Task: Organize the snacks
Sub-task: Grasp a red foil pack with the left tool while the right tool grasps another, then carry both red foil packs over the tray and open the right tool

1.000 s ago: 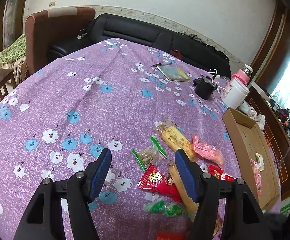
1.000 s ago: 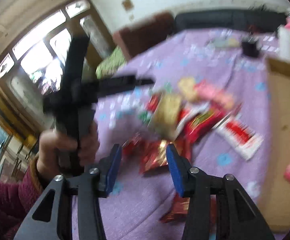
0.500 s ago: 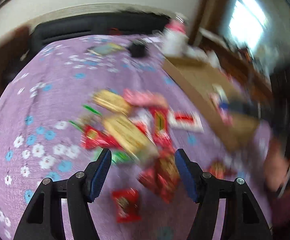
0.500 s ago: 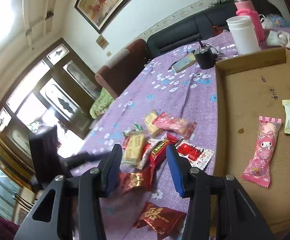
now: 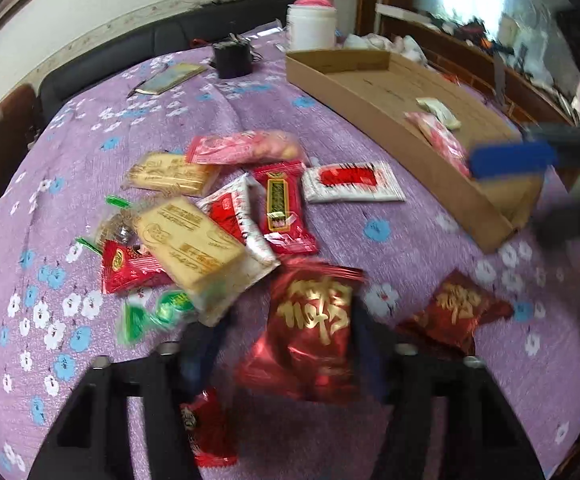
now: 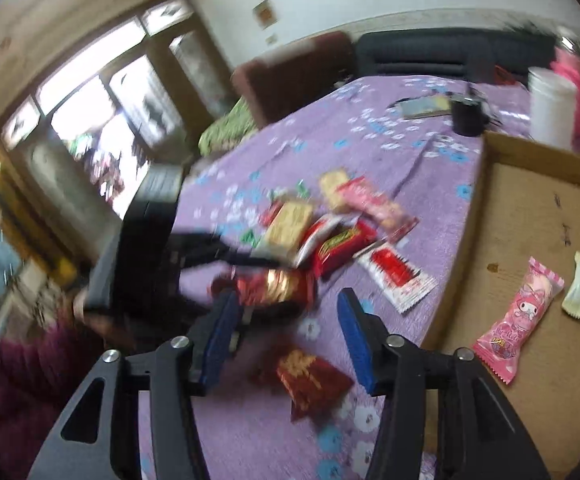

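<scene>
Left gripper (image 5: 286, 336) fingers, just closing, pinch the red packet (image 5: 309, 332) (blurred); right gripper (image 6: 286, 340) fingers spread.

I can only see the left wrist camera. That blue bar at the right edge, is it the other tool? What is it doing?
Observer: Yes. The right gripper is open, its jaws having just widened, and it is aimed at a small red and gold packet on the cloth.
Operator: Who holds my tool?
Observer: An arm in a dark red sleeve. The left gripper has just been closing around the larger red packet; blur hides whether its pads press yet.
</scene>
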Demonstrator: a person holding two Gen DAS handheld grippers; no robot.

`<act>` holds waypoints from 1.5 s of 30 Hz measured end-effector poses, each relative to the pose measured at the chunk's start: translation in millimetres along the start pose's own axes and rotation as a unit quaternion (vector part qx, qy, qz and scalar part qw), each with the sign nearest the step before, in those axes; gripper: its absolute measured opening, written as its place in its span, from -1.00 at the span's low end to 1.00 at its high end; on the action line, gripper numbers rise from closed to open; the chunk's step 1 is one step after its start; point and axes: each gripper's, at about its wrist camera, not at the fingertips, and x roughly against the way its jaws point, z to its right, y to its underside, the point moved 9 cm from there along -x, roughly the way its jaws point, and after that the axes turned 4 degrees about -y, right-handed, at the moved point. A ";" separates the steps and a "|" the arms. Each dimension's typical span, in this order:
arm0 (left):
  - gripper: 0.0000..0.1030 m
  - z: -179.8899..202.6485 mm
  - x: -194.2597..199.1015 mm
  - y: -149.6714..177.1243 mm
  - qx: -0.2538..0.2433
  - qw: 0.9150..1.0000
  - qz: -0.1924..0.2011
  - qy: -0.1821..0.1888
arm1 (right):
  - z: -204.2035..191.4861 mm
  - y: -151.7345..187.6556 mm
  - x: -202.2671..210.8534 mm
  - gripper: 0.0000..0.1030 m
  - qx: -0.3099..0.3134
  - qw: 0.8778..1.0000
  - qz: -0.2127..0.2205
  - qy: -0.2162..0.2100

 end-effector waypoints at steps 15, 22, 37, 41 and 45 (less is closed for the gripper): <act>-0.22 -14.3 30.3 -2.9 0.028 0.999 0.040 0.012 | -6.4 54.6 -50.4 -0.05 0.103 0.985 -0.125 0.062; -0.22 -13.5 31.6 -7.7 0.043 0.998 0.054 0.014 | -8.7 40.4 -42.6 -0.21 0.097 0.989 -0.092 0.057; -0.22 -18.6 49.9 -27.8 0.085 0.992 0.098 -0.005 | 49.3 -22.9 21.8 -0.21 -0.080 0.988 0.101 0.090; -0.22 -13.3 51.4 -33.6 0.084 0.991 0.104 -0.021 | 62.3 -24.8 26.7 -0.21 -0.107 0.983 0.110 0.102; -0.22 -0.7 51.7 -38.9 0.074 0.992 0.103 -0.024 | 73.6 -24.0 33.7 -0.22 -0.128 0.979 0.117 0.109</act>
